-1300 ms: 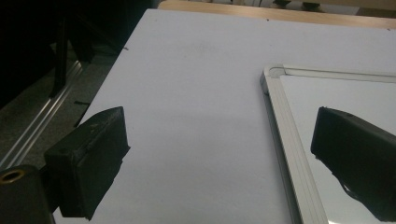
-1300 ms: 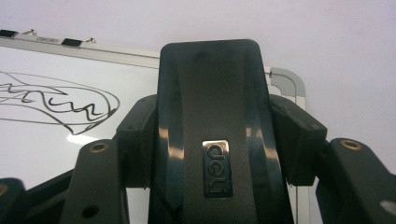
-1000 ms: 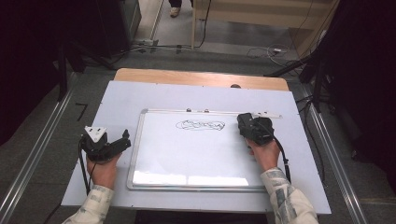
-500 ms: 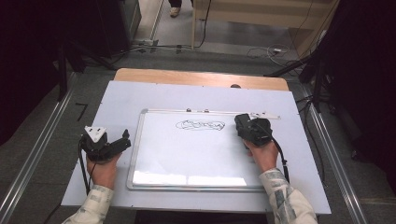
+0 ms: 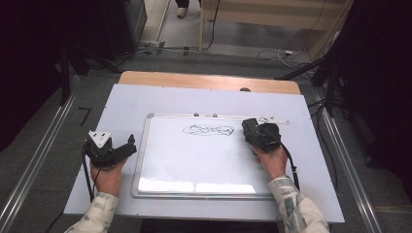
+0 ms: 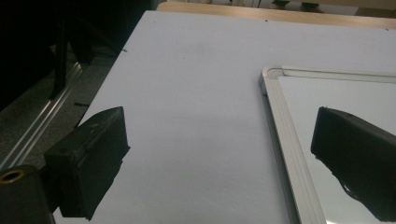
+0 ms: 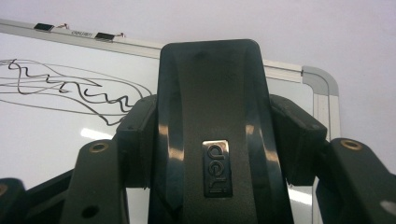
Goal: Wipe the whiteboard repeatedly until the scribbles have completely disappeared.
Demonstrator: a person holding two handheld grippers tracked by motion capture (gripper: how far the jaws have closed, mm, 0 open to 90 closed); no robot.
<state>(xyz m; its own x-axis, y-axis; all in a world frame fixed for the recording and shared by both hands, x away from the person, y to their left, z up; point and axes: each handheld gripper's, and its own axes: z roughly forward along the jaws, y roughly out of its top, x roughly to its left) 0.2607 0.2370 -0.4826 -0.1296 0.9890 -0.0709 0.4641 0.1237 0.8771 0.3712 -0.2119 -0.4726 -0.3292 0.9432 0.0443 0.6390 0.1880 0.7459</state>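
A whiteboard (image 5: 194, 160) lies flat on the pale table sheet, with a black scribble (image 5: 208, 130) near its top edge. My right gripper (image 5: 252, 132) rests on the board just right of the scribble, shut on a black board eraser (image 5: 248, 127). In the right gripper view the eraser (image 7: 212, 116) stands between the two jaws, and the scribble (image 7: 70, 91) lies to its left. My left gripper (image 5: 127, 145) sits on the sheet left of the board's frame. Its jaws are open with nothing between them (image 6: 219, 135), and one jaw reaches over the frame (image 6: 289, 140).
A pale pen-like thing (image 5: 274, 120) lies by the board's top right corner, and small clips (image 5: 204, 115) sit on its top rail. A wooden table edge (image 5: 194, 80) runs behind the sheet. Metal rails (image 5: 39, 160) flank the table.
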